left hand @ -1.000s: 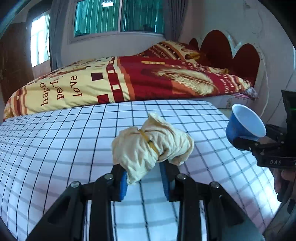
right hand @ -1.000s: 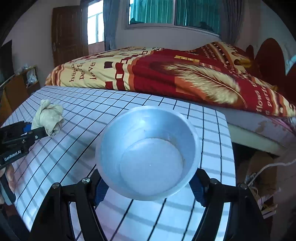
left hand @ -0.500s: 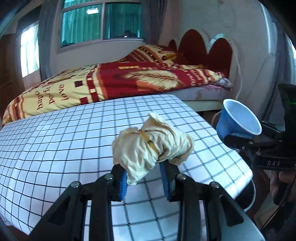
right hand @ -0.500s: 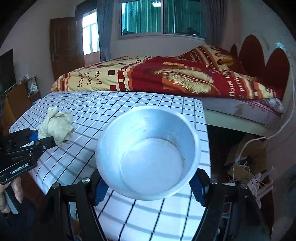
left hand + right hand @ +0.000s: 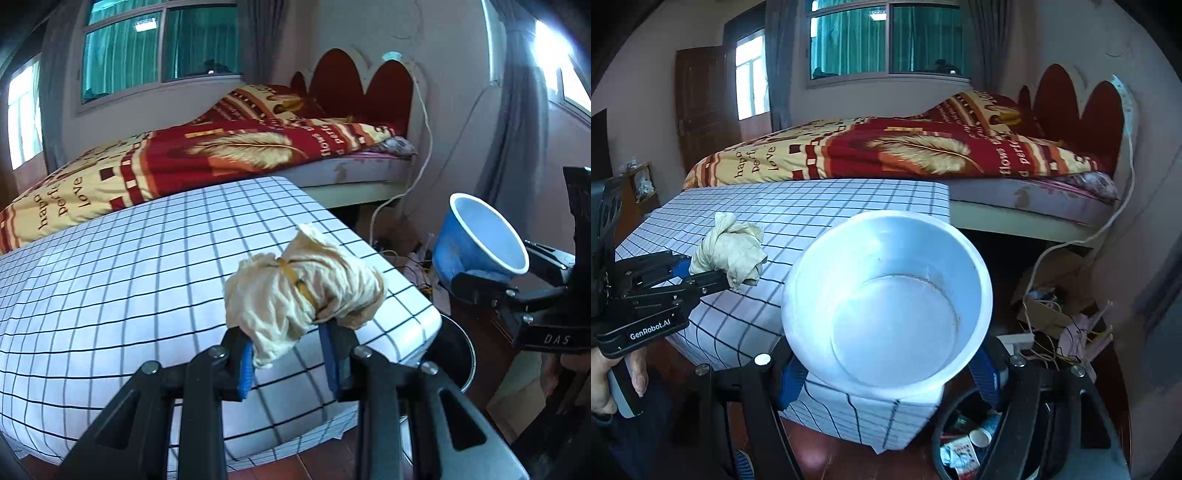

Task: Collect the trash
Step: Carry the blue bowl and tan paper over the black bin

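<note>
**Left wrist view: cloth wad and cup both gripped near the bin**

Left wrist view shows the left hand-held gripper (image 5: 290, 363) with its blue pads (image 5: 245, 367) drawn narrow and clamped on a crumpled cream cloth wad bound with a yellow rubber band (image 5: 303, 291). The wad hangs above the near corner of the desk with the white, black-gridded cover (image 5: 122, 280). Off to the right, the right hand-held gripper (image 5: 886, 373) stands wide, its jaws pressed on the sides of a blue paper cup with a white inside (image 5: 886, 306), tilted so its mouth faces the camera; the cup looks empty. Below the desk's corner, on the reddish floor, sits a round black trash bin (image 5: 964, 439) with scraps and a small cup inside. A bed with a red and yellow blanket (image 5: 886, 151) lies behind the desk.
</note>
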`<state>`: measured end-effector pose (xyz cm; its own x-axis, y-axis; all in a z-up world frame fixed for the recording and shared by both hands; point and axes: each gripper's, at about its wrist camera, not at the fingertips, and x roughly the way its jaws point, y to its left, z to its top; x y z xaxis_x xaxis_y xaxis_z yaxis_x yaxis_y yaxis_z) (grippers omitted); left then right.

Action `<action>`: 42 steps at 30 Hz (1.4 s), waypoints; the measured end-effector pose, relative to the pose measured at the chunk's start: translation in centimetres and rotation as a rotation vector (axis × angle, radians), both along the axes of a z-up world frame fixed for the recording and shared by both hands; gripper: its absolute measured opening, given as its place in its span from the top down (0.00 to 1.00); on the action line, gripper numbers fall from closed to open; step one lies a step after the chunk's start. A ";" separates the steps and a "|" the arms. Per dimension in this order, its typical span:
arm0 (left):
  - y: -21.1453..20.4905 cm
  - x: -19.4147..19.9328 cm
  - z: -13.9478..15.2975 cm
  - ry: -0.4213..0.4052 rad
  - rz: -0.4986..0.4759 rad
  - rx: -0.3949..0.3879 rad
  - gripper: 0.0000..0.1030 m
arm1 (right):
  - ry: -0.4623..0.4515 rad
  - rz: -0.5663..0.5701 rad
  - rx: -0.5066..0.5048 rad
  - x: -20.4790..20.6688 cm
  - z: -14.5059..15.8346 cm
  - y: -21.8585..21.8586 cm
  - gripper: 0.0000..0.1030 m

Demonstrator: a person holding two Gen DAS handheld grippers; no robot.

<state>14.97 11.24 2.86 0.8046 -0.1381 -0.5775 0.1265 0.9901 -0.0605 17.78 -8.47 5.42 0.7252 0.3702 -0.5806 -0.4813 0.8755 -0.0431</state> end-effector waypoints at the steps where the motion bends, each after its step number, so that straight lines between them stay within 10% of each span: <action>1: -0.5 0.1 0.0 0.001 -0.011 0.001 0.69 | 0.001 -0.009 0.000 -0.1 -0.1 -0.6 0.26; 28: -17.7 0.2 -4.2 0.091 -0.360 -0.005 0.69 | 0.065 -0.339 0.016 -3.3 -5.0 -17.8 0.26; 42: -22.9 0.6 -9.2 0.196 -0.363 -0.066 0.69 | 0.168 -0.370 -0.045 -3.7 -11.2 -22.7 0.26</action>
